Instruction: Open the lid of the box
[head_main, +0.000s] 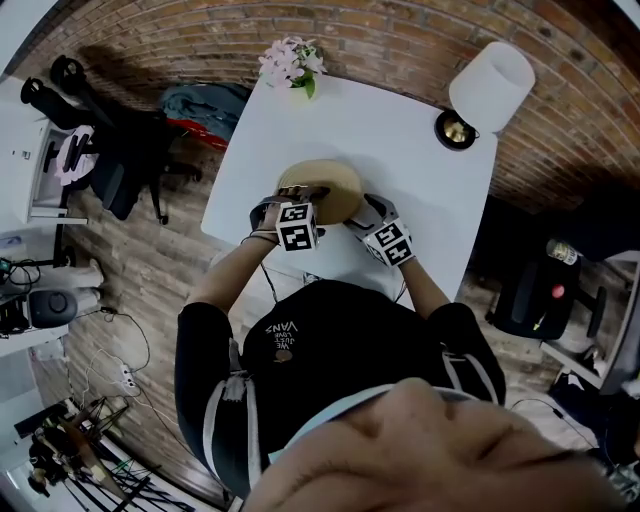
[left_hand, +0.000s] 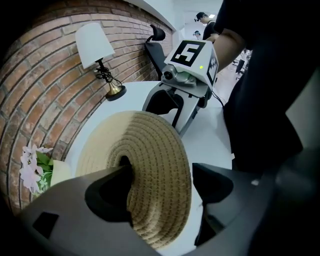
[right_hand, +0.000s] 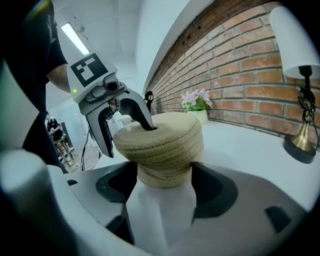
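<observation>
A round woven straw box (head_main: 322, 183) with its lid (left_hand: 145, 160) on top stands near the front of the white table (head_main: 400, 150). My left gripper (left_hand: 160, 185) is open: one finger (right_hand: 145, 122) dips into the hole in the lid's middle, while the other stands outside the rim with a gap. From the opposite side, my right gripper (right_hand: 165, 187) is open round the box's lower body (right_hand: 165, 170), which nearly fills the space between its jaws. In the head view both grippers (head_main: 300, 195) (head_main: 358, 215) flank the box.
A table lamp (head_main: 490, 85) with a white shade and brass foot stands at the table's far right corner. A pot of pale flowers (head_main: 292, 62) sits at the far left edge. A brick wall runs behind. An office chair (head_main: 120, 160) stands left of the table.
</observation>
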